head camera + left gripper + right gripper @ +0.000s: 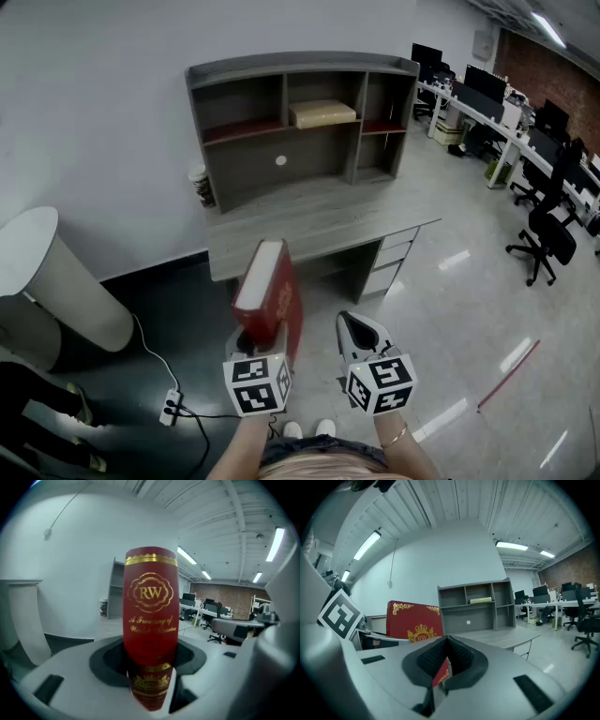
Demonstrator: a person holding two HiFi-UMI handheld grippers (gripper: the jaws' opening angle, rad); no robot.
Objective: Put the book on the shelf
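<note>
Only left gripper view: book (151, 620) spine txt.

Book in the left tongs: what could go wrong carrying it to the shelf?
The book stands tall, pinched only at its lower end by the left tongs, so it could tilt or slip. The right tongs are shut beside it, giving no support. The shelf has a box in its middle bay; the book may not fit there.

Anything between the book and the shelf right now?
Nothing visible. The left claw holds the book upright, short of the desk; the shelf's top middle cubby holds a tan box.
</note>
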